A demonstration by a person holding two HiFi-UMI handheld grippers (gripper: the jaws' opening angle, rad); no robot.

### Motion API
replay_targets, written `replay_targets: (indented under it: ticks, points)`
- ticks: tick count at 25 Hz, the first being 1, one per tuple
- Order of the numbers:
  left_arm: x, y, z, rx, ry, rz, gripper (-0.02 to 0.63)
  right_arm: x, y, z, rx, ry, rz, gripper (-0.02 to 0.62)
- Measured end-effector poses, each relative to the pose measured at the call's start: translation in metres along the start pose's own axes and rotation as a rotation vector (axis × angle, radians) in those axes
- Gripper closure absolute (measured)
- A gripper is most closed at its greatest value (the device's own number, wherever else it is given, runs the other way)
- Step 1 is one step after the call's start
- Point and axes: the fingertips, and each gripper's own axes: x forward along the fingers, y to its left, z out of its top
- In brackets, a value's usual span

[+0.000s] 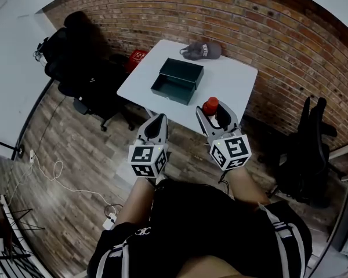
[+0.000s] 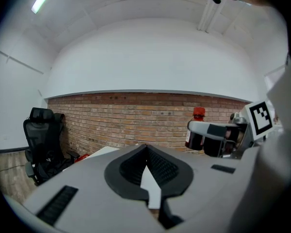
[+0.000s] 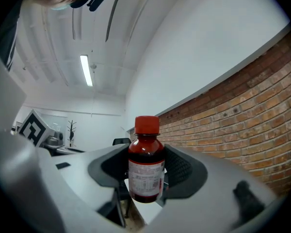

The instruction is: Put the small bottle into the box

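Observation:
A small dark-red bottle [image 3: 145, 164] with a red cap and a white label stands upright between the jaws of my right gripper [image 3: 146, 174], which is shut on it. In the head view the red-capped bottle [image 1: 210, 105] shows in my right gripper [image 1: 216, 116], held off the near edge of the white table [image 1: 235, 77]. The left gripper view catches the same bottle [image 2: 196, 130] to its right. My left gripper [image 1: 157, 122] is shut and holds nothing; its pads meet in the left gripper [image 2: 146, 165] view. A dark green open box [image 1: 177, 81] sits on the table.
A grey cap [image 1: 202, 51] lies at the table's far edge by the brick wall [image 1: 267, 36]. Black office chairs stand to the left [image 1: 81, 68] and to the right [image 1: 310, 149]. A red crate [image 1: 137, 58] sits behind the table. Cables run over the wooden floor [image 1: 64, 155].

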Motion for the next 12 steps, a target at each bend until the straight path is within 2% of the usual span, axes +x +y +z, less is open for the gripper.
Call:
replay_targets:
  ticks: [7,12]
  points:
    - [0.024,-0.004,0.005,0.037,0.013,-0.012,0.593,0.014,-0.016,-0.003,0.014,-0.007,0.011,0.373]
    - [0.035,0.001,0.007,0.031,0.007,-0.012,0.592,0.020,-0.021,-0.004,0.020,-0.006,0.017,0.373]
